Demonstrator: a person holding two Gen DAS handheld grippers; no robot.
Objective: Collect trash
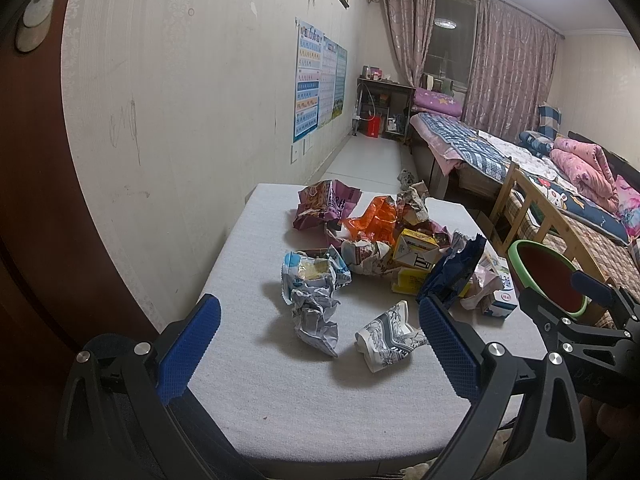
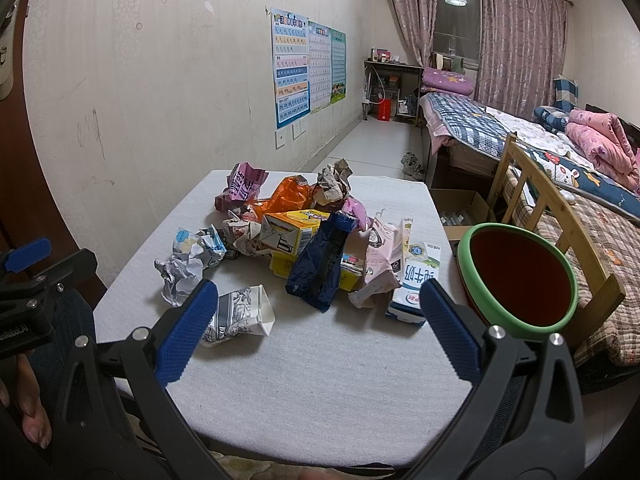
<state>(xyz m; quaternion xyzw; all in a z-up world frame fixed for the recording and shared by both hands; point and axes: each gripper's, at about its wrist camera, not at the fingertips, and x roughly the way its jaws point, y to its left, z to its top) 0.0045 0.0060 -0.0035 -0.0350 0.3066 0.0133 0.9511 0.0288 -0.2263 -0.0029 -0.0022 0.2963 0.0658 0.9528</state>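
Task looks barely begun: trash pile [image 2: 304, 240] sits mid-bench [image 2: 320, 380], approx. all pieces uncollected. Green-rimmed bin [image 2: 520, 276] waits at bench's right edge, looks empty. Left gripper [image 1: 320, 344] & right gripper [image 2: 316, 332]: fingers spread wide, holding nothing.

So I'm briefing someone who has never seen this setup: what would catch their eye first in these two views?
First, the heap of crumpled trash in the middle of the grey table, with an orange wrapper at the back and a dark blue bag in front. Next, the green-rimmed bin at the table's right edge. Both the left gripper and right gripper hang open, holding nothing.
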